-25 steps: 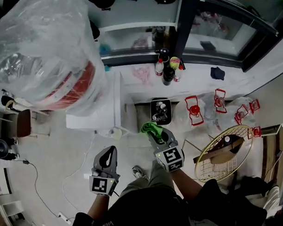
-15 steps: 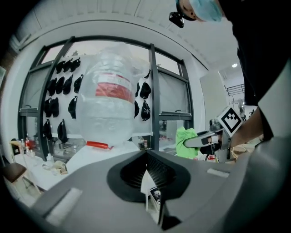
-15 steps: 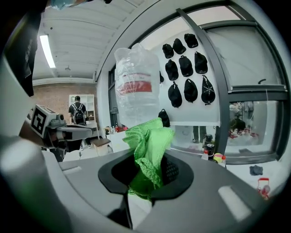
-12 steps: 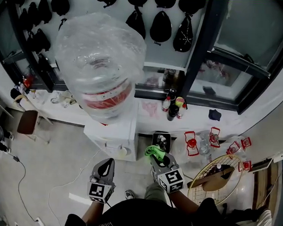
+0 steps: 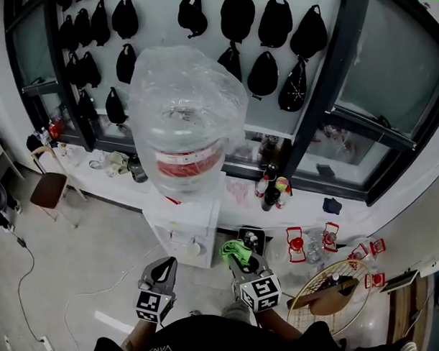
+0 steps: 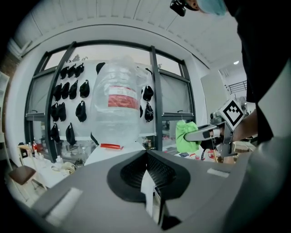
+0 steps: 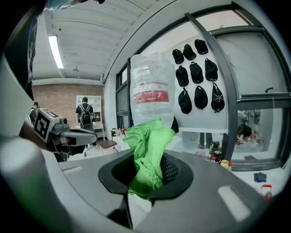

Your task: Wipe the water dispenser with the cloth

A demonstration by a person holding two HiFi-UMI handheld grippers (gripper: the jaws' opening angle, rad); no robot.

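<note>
The water dispenser (image 5: 181,231) is a white cabinet with a big clear bottle (image 5: 185,123) upside down on top, red label round its neck. It stands just ahead of both grippers. My right gripper (image 5: 240,257) is shut on a bright green cloth (image 5: 233,249), held to the right of the cabinet's front. The cloth (image 7: 148,152) bunches out of the jaws, with the bottle (image 7: 152,93) behind it. My left gripper (image 5: 164,266) is shut and holds nothing, below the cabinet's front. From the left gripper view the bottle (image 6: 119,102) rises ahead and the cloth (image 6: 185,135) is at the right.
Black caps (image 5: 263,72) hang on the wall behind dark window frames (image 5: 315,117). Small bottles (image 5: 271,191) stand on the sill. Red-handled jugs (image 5: 296,246) and a round wire grille (image 5: 338,290) lie on the floor at the right. A chair (image 5: 46,190) stands left; a cable (image 5: 93,293) crosses the floor.
The head view has tilted up, so the dispenser and bottle now sit mid-picture with the cap wall above. Both grippers stay low in view; the right one still holds the cloth.
</note>
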